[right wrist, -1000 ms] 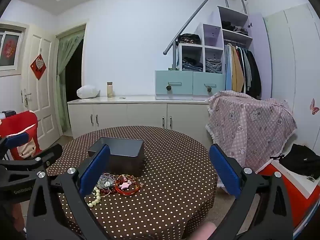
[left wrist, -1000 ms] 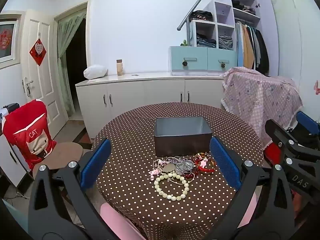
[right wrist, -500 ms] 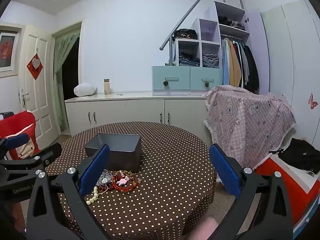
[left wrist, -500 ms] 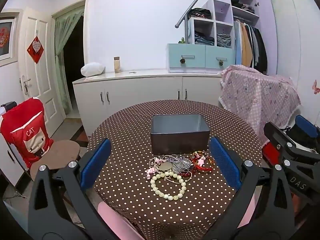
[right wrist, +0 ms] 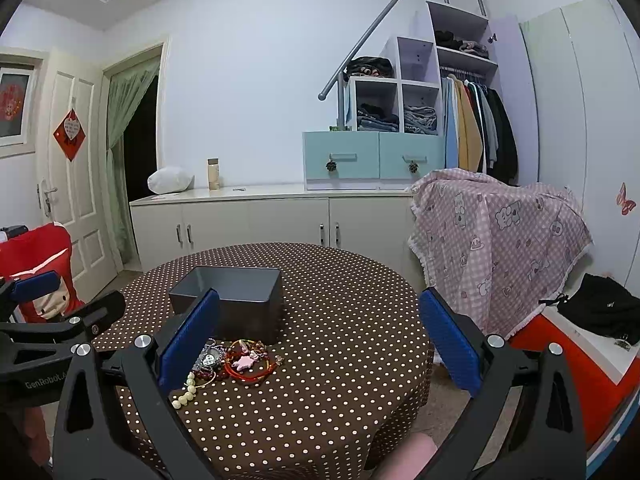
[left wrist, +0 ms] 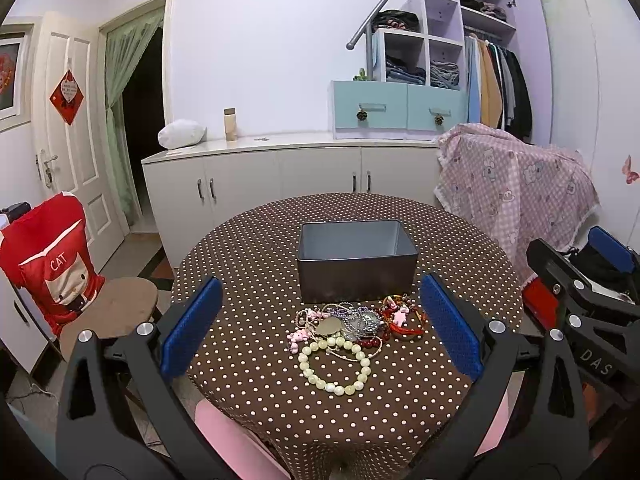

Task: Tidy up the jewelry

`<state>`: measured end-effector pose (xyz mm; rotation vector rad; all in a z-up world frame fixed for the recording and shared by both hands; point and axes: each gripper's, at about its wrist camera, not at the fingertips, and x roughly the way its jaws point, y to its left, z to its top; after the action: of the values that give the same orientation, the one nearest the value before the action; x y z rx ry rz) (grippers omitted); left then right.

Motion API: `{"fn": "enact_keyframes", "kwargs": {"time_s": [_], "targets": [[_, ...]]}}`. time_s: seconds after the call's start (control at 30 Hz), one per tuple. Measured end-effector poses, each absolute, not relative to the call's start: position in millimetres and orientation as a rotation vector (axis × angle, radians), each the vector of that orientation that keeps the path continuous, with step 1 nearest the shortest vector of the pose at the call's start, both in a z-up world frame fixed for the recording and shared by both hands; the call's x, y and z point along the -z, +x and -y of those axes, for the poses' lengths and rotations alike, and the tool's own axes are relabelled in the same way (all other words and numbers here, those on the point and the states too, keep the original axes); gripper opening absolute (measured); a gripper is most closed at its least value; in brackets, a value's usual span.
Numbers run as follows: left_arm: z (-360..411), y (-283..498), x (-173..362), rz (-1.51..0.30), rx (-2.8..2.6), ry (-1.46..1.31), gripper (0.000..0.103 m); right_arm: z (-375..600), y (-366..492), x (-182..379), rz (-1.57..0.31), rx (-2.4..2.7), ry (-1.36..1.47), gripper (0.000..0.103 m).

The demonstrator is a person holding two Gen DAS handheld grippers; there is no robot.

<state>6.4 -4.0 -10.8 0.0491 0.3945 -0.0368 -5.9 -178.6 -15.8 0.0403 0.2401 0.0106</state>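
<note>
Jewelry heaped on dotted table, ahead between left gripper jaws, spread wide. Grey rectangular metal box just beyond. Right gripper jaws likewise spread; round pale beads nearest.

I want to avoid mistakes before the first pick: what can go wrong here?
1. The pieces lie tangled in one jewelry pile; lifting the pale bead bracelet may drag others along.
2. The pile sits close to the grey box, so an open left claw might bump it.
</note>
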Motion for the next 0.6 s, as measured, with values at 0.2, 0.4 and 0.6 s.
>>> {"fn": "enact_keyframes", "kwargs": {"time_s": [0.2, 0.4, 0.6], "targets": [[4.9, 7.4, 11.5, -0.402, 0.033, 0.046, 0.097, 179.0, -4.5, 18.9, -0.249, -0.009, 0.040, 0.095], [3.5, 7.0, 9.3, -0.403, 0.020, 0.035, 0.097, 177.2, -6.6, 19.6, -0.244, -0.009, 0.033, 0.095], [0.0, 2.2, 6.6, -0.391, 0.011, 0.028, 0.097, 175.9, -8.1, 19.3, -0.242, -0.016, 0.037, 0.095]]}}
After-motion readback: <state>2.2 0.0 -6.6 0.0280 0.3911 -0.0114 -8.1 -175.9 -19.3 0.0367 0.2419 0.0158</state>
